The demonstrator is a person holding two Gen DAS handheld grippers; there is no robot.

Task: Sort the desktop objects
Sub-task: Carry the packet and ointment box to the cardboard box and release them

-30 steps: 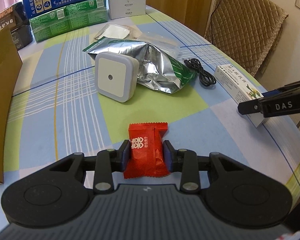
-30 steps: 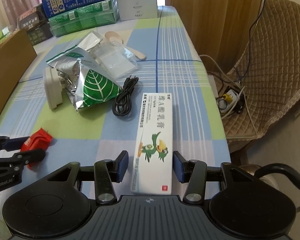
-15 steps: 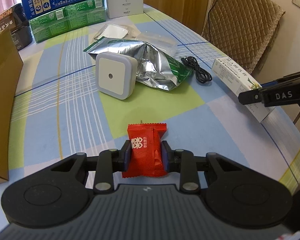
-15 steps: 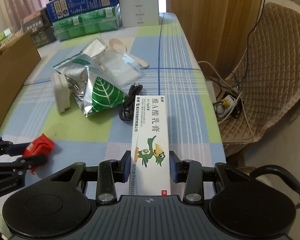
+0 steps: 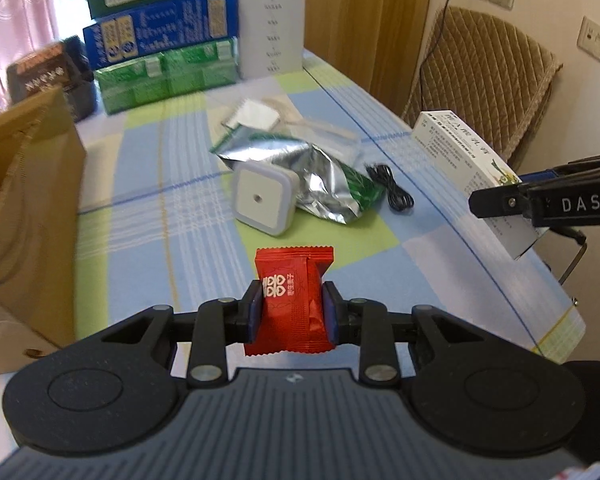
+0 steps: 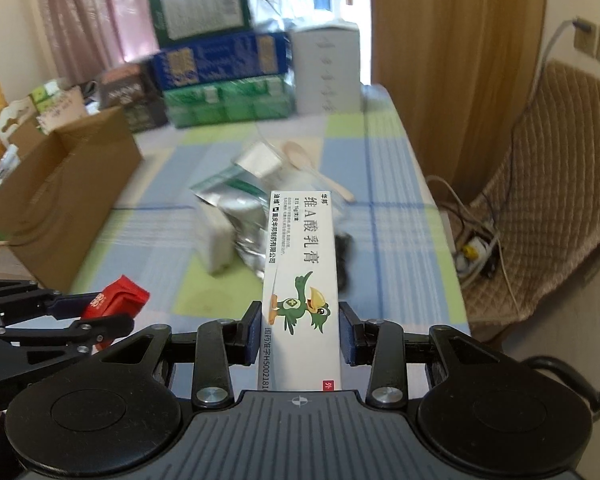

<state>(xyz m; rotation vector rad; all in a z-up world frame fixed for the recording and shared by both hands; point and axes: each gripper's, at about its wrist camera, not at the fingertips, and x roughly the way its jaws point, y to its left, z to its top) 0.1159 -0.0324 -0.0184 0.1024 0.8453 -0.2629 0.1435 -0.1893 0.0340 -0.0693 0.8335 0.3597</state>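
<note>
My left gripper (image 5: 290, 312) is shut on a red candy packet (image 5: 290, 300), held above the checked tablecloth (image 5: 140, 208). In the right wrist view that packet (image 6: 116, 300) shows at the lower left in the left gripper (image 6: 80, 316). My right gripper (image 6: 299, 332) is shut on a long white ointment box with a green bird (image 6: 300, 264), lifted clear of the table. The same box (image 5: 472, 168) appears at the right of the left wrist view, clamped in the right gripper (image 5: 500, 200).
On the table lie a white square night light (image 5: 262, 200), a crumpled silver foil bag (image 5: 324, 184), a black cable (image 5: 392, 192) and a clear bag with a wooden spoon (image 6: 300, 156). An open cardboard box (image 5: 24, 208) stands left. Stacked boxes (image 5: 164, 52) line the far edge; a padded chair (image 5: 480, 84) is right.
Both grippers have risen off the table, the left carrying the red packet and the right the ointment box. The right jaws closed onto the box early on.
</note>
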